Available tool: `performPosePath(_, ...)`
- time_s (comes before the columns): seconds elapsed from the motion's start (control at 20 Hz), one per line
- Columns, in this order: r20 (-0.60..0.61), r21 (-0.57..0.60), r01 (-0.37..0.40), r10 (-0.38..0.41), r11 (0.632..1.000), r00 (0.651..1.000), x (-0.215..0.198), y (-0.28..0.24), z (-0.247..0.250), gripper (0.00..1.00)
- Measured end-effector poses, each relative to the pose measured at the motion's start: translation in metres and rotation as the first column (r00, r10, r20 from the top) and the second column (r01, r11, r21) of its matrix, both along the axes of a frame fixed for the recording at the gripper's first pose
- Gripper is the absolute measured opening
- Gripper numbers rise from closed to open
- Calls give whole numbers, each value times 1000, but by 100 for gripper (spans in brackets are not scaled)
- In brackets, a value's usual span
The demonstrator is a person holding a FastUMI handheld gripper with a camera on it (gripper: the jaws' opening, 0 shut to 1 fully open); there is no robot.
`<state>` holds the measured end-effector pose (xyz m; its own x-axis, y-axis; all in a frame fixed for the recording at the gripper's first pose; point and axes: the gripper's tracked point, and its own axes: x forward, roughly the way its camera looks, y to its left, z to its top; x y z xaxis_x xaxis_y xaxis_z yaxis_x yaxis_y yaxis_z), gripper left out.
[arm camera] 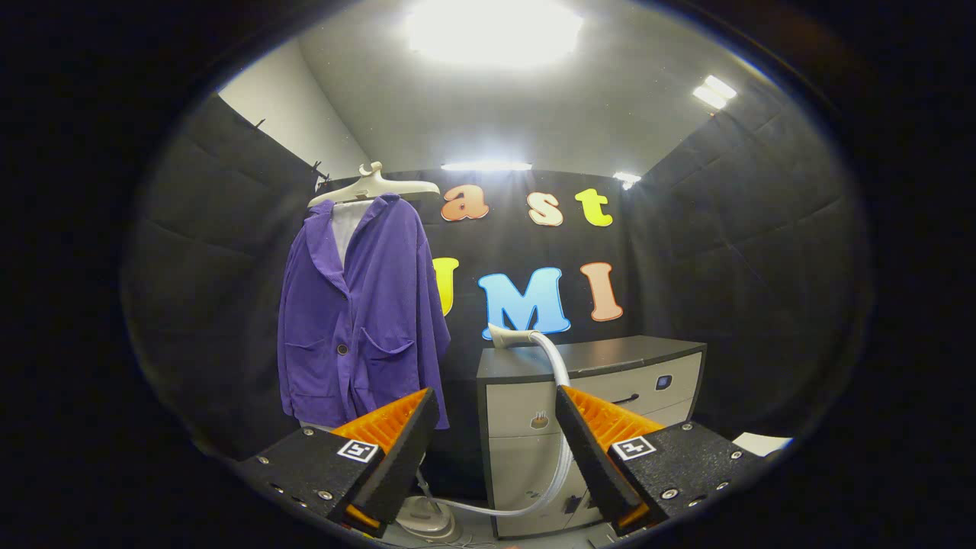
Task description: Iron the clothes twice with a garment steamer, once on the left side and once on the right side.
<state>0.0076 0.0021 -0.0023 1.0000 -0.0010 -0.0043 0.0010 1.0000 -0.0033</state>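
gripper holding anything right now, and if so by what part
Nothing is held: the gripper is open, its fingers wide apart, with the steamer head beyond them on the cabinet.

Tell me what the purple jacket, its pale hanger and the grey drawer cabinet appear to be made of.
Purple jacket: soft woven cloth, matte; it drapes and creases.
Pale hanger: probably moulded plastic, smooth with a slight sheen.
Grey drawer cabinet: likely laminated board or plastic, with flat panels and a dark satin top.
Gripper: open, fingers apart and holding nothing, with the white steamer hose beyond them.

Glaring ceiling lights (494, 30) overhead — dim walls, fisheye-bent edges, sharp focus.
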Motion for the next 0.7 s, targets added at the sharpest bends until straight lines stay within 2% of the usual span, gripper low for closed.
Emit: performPosePath(0.7, -3, -5, 6, -6, 1000, 1000, -2, 7, 2, 95)
